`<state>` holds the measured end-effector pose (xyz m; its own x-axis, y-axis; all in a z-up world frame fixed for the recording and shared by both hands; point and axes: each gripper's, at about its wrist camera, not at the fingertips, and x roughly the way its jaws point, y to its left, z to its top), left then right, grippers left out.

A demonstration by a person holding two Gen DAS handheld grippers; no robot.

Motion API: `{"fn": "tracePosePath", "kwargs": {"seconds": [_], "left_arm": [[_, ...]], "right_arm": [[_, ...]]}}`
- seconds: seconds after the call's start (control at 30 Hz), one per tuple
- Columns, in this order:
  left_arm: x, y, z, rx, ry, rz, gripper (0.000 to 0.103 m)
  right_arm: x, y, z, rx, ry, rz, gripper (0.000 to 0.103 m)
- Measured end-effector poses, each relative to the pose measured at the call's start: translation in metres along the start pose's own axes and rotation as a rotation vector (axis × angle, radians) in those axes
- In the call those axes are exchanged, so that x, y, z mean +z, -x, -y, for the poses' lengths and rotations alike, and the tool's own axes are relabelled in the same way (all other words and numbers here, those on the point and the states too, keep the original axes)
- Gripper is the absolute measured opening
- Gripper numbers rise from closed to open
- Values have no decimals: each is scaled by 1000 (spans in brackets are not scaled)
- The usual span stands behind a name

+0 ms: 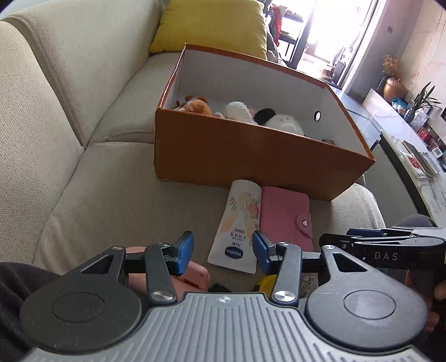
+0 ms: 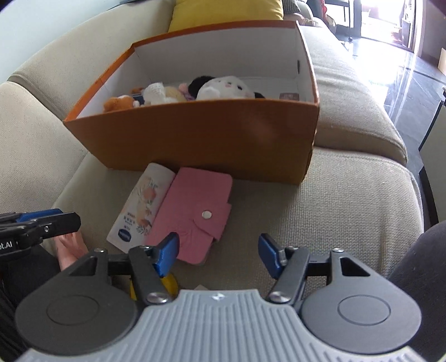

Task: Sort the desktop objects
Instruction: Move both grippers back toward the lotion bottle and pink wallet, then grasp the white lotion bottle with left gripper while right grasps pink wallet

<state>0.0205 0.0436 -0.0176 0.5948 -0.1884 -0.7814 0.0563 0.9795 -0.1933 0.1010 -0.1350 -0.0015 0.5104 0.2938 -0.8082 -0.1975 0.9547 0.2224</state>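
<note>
An orange cardboard box [image 1: 251,156] [image 2: 195,139] stands on the beige sofa and holds several plush toys [image 1: 267,117] [image 2: 220,87]. In front of it lie a white lotion tube [image 1: 239,225] [image 2: 142,203] and a pink snap wallet [image 1: 284,217] [image 2: 195,211], side by side. My left gripper [image 1: 223,253] is open and empty above the tube's cap end. My right gripper [image 2: 218,254] is open and empty just right of the wallet's near corner. A pink object [image 1: 195,278] and a yellow object [image 1: 266,282] [image 2: 170,282] are partly hidden under the grippers.
A yellow cushion [image 1: 214,25] leans on the sofa back behind the box. A marble-topped table [image 1: 418,156] with books and small items stands at the right. The sofa seat [image 2: 348,211] spreads to the right of the wallet.
</note>
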Motion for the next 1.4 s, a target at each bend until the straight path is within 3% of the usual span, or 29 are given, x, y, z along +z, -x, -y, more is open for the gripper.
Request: {"fn": "tracePosePath", "kwargs": {"seconds": [0.37, 0.53, 0.73, 0.87, 0.97, 1.1, 1.2, 1.27, 1.4], "left_arm": [[12, -16, 8, -32, -52, -47, 55], [24, -55, 11, 13, -42, -164, 55], [24, -84, 1, -7, 5, -255, 55], [24, -90, -6, -50, 26, -271, 66], [20, -92, 0, -50, -21, -266, 66], [17, -88, 4, -59, -45, -252, 54], [13, -79, 4, -47, -61, -226, 41], [11, -70, 2, -61, -58, -207, 24], [7, -49, 4, -111, -67, -159, 18]], "right_arm": [[5, -22, -4, 38, -7, -71, 60], [14, -38, 5, 63, -72, -113, 60], [20, -55, 12, 113, -118, -145, 61], [27, -64, 13, 143, -122, -155, 63], [29, -68, 12, 154, -119, -158, 59], [30, -66, 7, 148, -104, -147, 52], [35, -58, 12, 142, -136, -138, 36], [38, -51, 14, 162, -148, -127, 35], [39, -35, 2, 172, -110, -108, 35]]}}
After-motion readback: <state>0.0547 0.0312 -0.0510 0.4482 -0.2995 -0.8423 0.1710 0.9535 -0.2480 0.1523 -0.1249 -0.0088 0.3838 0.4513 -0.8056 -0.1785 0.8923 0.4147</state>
